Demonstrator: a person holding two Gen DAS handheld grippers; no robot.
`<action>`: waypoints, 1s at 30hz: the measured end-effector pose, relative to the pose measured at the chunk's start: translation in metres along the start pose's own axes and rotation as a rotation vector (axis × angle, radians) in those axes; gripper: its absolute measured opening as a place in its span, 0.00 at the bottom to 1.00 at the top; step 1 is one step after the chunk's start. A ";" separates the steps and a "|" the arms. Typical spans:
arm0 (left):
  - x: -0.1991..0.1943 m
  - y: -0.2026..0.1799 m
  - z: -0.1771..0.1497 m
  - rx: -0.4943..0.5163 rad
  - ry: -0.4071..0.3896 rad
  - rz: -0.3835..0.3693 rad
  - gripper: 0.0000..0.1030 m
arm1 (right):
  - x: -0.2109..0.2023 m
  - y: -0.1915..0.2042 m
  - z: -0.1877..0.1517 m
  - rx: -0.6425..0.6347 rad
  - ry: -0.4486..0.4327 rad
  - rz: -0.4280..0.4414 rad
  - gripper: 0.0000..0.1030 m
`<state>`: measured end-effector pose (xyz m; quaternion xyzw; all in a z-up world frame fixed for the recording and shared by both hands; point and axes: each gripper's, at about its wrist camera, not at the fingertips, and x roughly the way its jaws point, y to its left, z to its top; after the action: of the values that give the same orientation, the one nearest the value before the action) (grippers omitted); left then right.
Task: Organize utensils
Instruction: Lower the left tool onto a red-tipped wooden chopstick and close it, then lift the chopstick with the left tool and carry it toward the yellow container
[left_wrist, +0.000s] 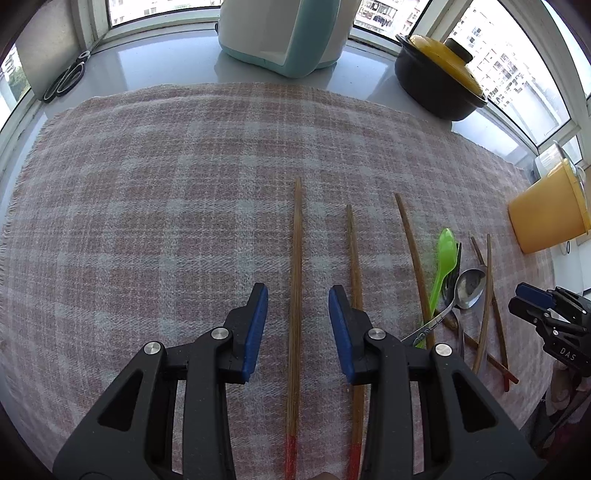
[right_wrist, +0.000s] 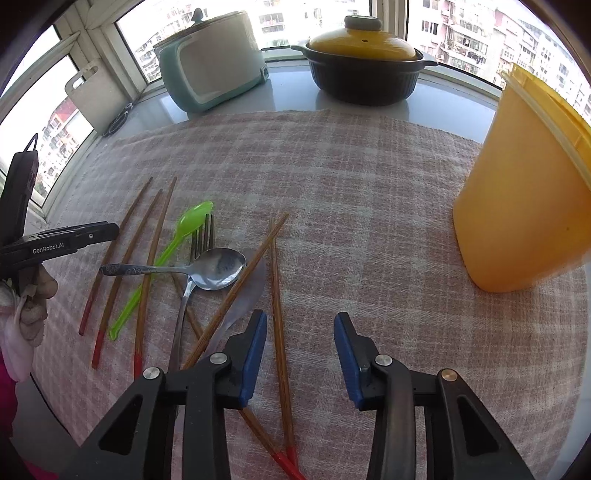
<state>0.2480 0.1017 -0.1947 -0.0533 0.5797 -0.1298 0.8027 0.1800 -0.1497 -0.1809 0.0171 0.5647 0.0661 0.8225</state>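
Several wooden chopsticks with red ends lie on a plaid cloth (left_wrist: 147, 184). My left gripper (left_wrist: 298, 299) points down at the cloth, open, with one chopstick (left_wrist: 296, 229) lying between its blue pads, untouched. A second chopstick (left_wrist: 354, 251) runs under its right finger. To the right a green plastic spoon (left_wrist: 445, 251), a metal spoon (right_wrist: 218, 271) and a fork (right_wrist: 202, 236) lie crossed with more chopsticks. My right gripper (right_wrist: 300, 321) hovers open over two crossed chopsticks (right_wrist: 276, 280); one passes just inside its left pad.
An orange tub (right_wrist: 517, 206) stands on the cloth at the right. Behind the cloth on the sill are a black pot with a yellow lid (right_wrist: 364, 70), a teal and white cooker (right_wrist: 210, 70), a cutting board (right_wrist: 92, 99) and scissors (left_wrist: 66, 79).
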 end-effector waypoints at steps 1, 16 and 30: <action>0.001 0.001 0.000 0.002 0.003 0.001 0.34 | 0.003 0.001 0.002 -0.005 0.008 0.000 0.35; 0.020 -0.017 0.014 0.069 -0.005 0.077 0.21 | 0.032 0.021 0.015 -0.113 0.103 -0.084 0.25; 0.026 -0.009 0.019 0.036 -0.024 0.092 0.05 | 0.038 0.030 0.019 -0.160 0.107 -0.120 0.04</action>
<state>0.2722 0.0853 -0.2100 -0.0138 0.5695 -0.1027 0.8154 0.2079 -0.1144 -0.2060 -0.0858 0.6008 0.0624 0.7923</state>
